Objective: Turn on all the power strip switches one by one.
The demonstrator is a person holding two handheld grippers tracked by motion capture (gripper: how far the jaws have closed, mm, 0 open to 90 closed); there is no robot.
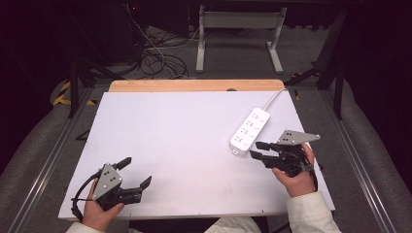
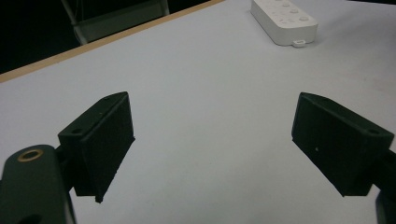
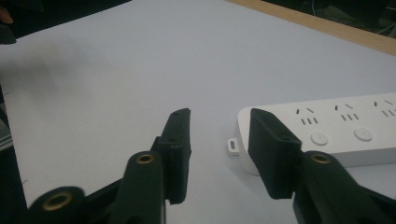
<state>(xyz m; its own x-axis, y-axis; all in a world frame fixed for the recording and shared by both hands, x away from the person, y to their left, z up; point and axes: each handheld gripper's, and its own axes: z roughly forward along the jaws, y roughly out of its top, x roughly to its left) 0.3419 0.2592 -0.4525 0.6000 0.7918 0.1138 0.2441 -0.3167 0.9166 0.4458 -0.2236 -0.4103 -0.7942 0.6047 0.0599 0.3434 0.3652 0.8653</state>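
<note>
A white power strip (image 1: 249,131) lies on the white table top (image 1: 184,141) at the right, its cord running off the far edge. My right gripper (image 1: 258,150) hovers just in front of the strip's near end, jaws open and empty. In the right gripper view the strip (image 3: 336,133) sits beyond the right jaw, its end tab between the fingertips' line. My left gripper (image 1: 136,172) rests near the table's front left corner, jaws wide open with nothing between them. In the left gripper view the strip (image 2: 284,18) lies far off at the top.
A wooden strip (image 1: 197,85) edges the table's far side. Beyond it stand a white metal frame (image 1: 238,29) and tangled cables (image 1: 155,58) on the floor. Grey rails run along both sides of the table.
</note>
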